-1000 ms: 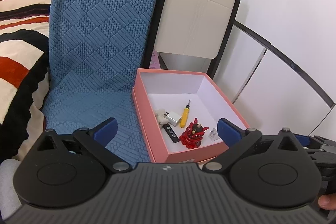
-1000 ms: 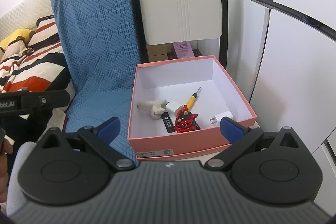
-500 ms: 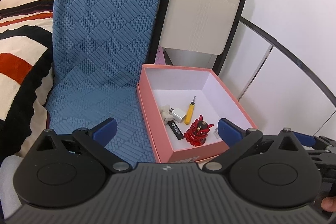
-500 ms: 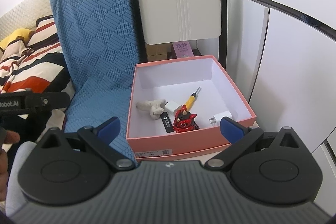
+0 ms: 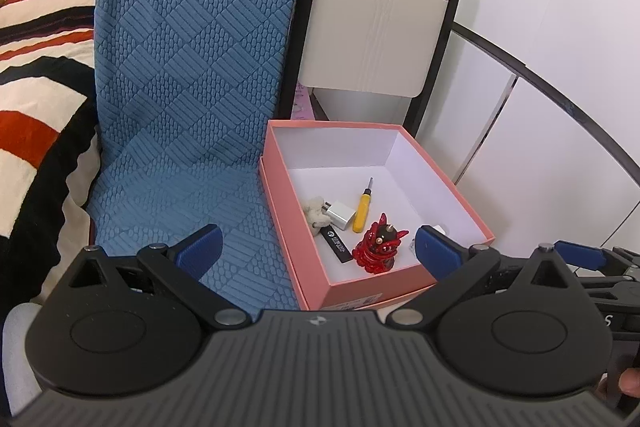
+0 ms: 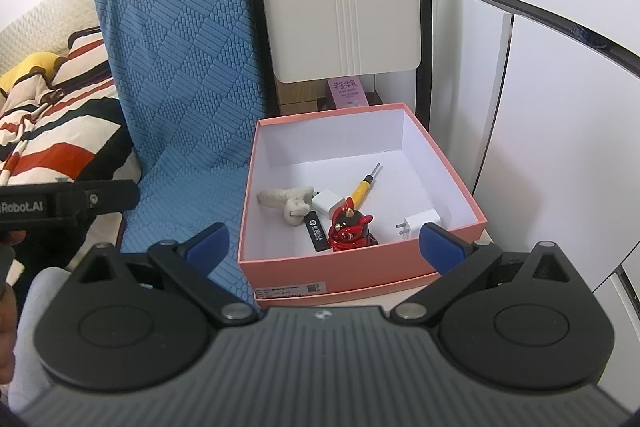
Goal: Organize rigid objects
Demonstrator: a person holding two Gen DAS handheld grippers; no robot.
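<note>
A pink box (image 5: pixel 384 293) (image 6: pixel 360 269) with a white inside stands open in both views. In it lie a red figurine (image 5: pixel 378 247) (image 6: pixel 350 229), a yellow screwdriver (image 5: pixel 363 205) (image 6: pixel 362 189), a black tag (image 5: pixel 336 245) (image 6: pixel 316 233), a white charger (image 5: pixel 340 215) (image 6: pixel 326 203), a fuzzy cream toy (image 5: pixel 316 211) (image 6: pixel 286 201) and a second white plug (image 6: pixel 416 223). My left gripper (image 5: pixel 316 247) is open, held back before the box's near left corner. My right gripper (image 6: pixel 324 243) is open too, in front of the box's near wall. Neither holds anything.
A blue textured cushion (image 5: pixel 192 67) (image 6: pixel 180 75) lies left of the box, a striped blanket (image 5: pixel 36 75) beyond it. A beige folding chair back (image 5: pixel 380 15) (image 6: pixel 340 3) stands behind. White cabinet panels (image 6: pixel 560 131) rise at the right. The left tool's body (image 6: pixel 60 203) crosses the right wrist view.
The left wrist view has shifted a little, so the box sits lower and more to the right than before. The right gripper has barely moved. Both stay open.
</note>
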